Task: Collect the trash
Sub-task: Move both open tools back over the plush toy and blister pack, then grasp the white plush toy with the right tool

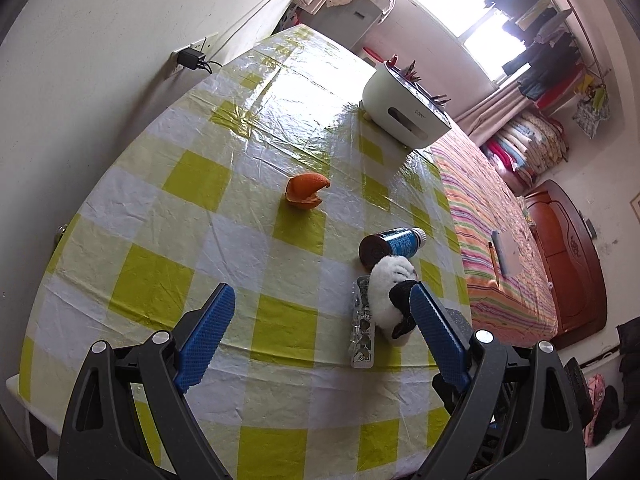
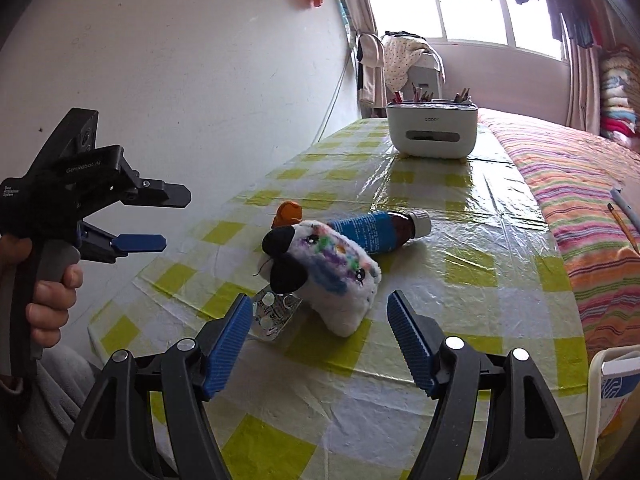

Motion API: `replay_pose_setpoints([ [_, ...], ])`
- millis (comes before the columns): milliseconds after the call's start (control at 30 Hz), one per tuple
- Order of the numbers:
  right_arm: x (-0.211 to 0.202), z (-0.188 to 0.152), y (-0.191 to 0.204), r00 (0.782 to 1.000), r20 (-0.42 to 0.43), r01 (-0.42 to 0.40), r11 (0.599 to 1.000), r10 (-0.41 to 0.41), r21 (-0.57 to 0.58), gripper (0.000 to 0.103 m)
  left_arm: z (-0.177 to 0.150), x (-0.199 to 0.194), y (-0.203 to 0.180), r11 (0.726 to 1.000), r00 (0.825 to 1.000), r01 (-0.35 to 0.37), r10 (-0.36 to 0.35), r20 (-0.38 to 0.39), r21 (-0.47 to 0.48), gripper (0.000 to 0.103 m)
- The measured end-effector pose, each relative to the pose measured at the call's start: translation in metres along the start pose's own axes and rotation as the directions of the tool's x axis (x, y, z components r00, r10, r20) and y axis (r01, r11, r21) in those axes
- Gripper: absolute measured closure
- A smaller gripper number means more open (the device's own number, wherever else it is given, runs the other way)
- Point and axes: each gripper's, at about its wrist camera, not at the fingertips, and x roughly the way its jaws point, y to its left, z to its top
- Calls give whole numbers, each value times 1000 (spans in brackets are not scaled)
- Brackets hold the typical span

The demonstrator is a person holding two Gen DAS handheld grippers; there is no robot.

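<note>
An orange peel (image 1: 306, 196) lies mid-table on the yellow-checked cloth (image 1: 248, 128); it peeks out behind the toy in the right wrist view (image 2: 287, 211). A brown medicine bottle (image 1: 390, 245) (image 2: 380, 229) with a blue label lies on its side. A silver blister pack (image 1: 362, 326) (image 2: 274, 314) lies flat, partly under a white plush toy (image 1: 390, 300) (image 2: 332, 276). My left gripper (image 1: 322, 308) is open above the table, its right finger beside the toy; it also shows at the left (image 2: 160, 216). My right gripper (image 2: 320, 312) is open, empty, just short of the toy.
A white desk organizer (image 1: 404, 108) (image 2: 432, 130) with pencils stands at the far end. A bed with a striped cover (image 2: 580, 200) runs along the table's right side, with a pencil (image 2: 622, 226) on it. A wall (image 2: 180, 80) borders the left, with a plugged charger (image 1: 192, 58).
</note>
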Motion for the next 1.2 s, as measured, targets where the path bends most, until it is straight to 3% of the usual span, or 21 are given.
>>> replay_pose_setpoints([
  [600,81,21,32,977,-128,125,948,-169,-294,35,-5,3,-6,1000,1000,-7,8,-27,23,15],
  [667,84,23,29,976,-140,121,949,-167,-290,41,-5,5,-8,999,999,-13,14,-31,30,15],
  [733,82,27,22,978,-150,105,963,-145,-248,57,-7,8,-10,999,999,-20,22,-40,41,15],
  [833,71,30,5,987,-148,43,991,-62,-130,62,-10,13,-14,998,998,-23,27,-63,61,15],
  [1000,45,26,-24,993,-118,-5,999,9,40,64,-16,25,-26,992,994,-45,57,-97,117,15],
  [1200,4,11,-63,997,-23,-63,965,71,254,64,-27,43,-50,974,987,-72,101,-125,217,15],
])
